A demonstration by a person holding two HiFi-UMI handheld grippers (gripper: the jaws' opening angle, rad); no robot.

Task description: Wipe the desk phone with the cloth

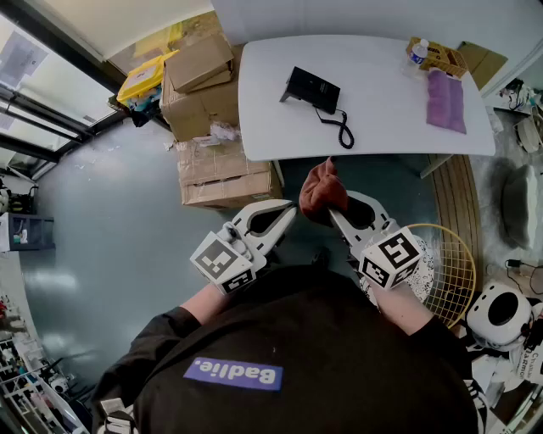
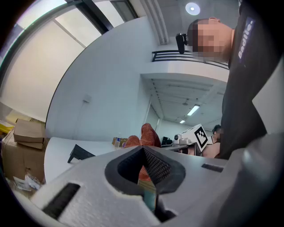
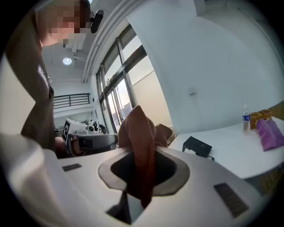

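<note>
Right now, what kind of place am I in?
Probably an office or lab workroom doubling as storage: a white table with a desk phone, stacked cardboard boxes beside it, and tall windows.

Setting: office-type workspace, part storage | white table (image 1: 382, 119) carried a desk phone (image 1: 311, 88) | cardboard boxes (image 1: 222, 169) stood stacked on grey floor (image 1: 110, 220) | tall windows (image 3: 128, 84), strip lights (image 2: 194, 110) overhead

Light: bright, even daylight is admitted through the windows (image 3: 120, 88); a ceiling lamp (image 2: 192, 7) is lit.
Shadows: soft, faint.
Edges: bent and darkened by fisheye.
Focus: the right gripper (image 3: 138, 153) is rendered soft up close.
</note>
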